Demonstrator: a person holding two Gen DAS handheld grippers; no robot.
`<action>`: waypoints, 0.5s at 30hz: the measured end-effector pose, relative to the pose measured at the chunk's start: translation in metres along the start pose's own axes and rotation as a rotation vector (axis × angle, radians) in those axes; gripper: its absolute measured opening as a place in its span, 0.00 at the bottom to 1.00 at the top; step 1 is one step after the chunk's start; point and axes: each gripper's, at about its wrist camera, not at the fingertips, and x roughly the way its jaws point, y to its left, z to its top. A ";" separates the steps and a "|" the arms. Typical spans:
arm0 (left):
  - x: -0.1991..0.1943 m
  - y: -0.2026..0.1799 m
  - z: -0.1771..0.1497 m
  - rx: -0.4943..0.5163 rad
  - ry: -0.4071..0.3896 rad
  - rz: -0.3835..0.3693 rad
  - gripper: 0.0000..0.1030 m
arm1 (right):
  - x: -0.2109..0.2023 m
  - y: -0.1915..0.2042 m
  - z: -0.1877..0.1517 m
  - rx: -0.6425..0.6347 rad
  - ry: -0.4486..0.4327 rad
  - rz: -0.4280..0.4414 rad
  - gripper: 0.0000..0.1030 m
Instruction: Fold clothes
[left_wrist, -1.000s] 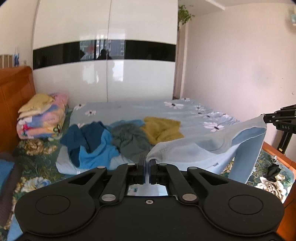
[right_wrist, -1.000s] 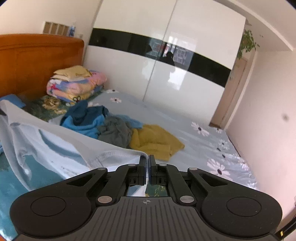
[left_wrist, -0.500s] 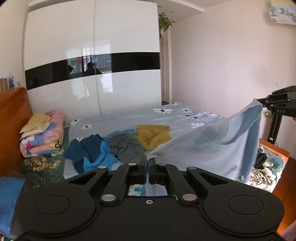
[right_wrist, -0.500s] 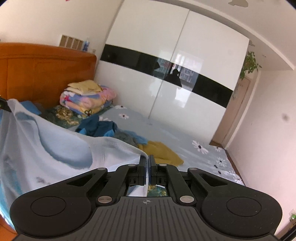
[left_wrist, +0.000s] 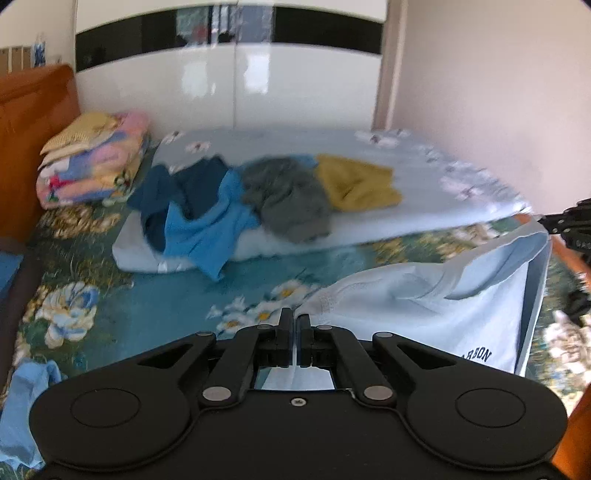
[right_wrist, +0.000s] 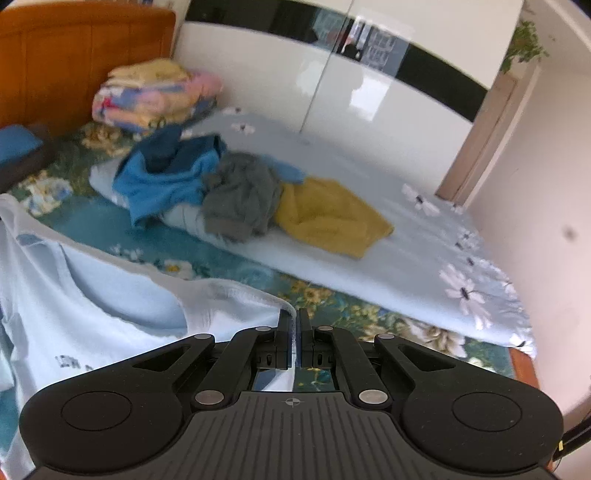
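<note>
A pale blue T-shirt (left_wrist: 436, 306) with dark lettering hangs stretched between my two grippers, low over the floral bedspread (left_wrist: 147, 295). My left gripper (left_wrist: 294, 319) is shut on one corner of the T-shirt. My right gripper (right_wrist: 294, 318) is shut on the opposite corner of the same T-shirt (right_wrist: 96, 306), which spreads off to the left. The right gripper also shows at the right edge of the left wrist view (left_wrist: 570, 225). Further back lie a blue garment (right_wrist: 166, 177), a grey one (right_wrist: 240, 199) and a mustard one (right_wrist: 325, 218).
A light blue quilt with white flowers (right_wrist: 406, 258) covers the far half of the bed. Folded blankets (left_wrist: 92, 158) are stacked by the wooden headboard (right_wrist: 74, 62). A white wardrobe (left_wrist: 229, 85) stands behind. The bed's wooden edge (right_wrist: 521, 365) runs at the right.
Both grippers have dropped toward the bed and tilted downward, bringing the stretched T-shirt from high in the air to just above the bedspread. Both stay shut on it.
</note>
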 end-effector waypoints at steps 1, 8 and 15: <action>0.013 0.002 -0.001 -0.006 0.013 0.013 0.00 | 0.014 0.002 -0.002 -0.002 0.011 0.007 0.01; 0.086 0.007 0.015 -0.062 0.063 0.111 0.00 | 0.110 -0.014 0.001 -0.013 0.050 0.100 0.01; 0.167 0.001 0.044 -0.083 0.088 0.173 0.00 | 0.202 -0.038 0.017 -0.037 0.075 0.142 0.01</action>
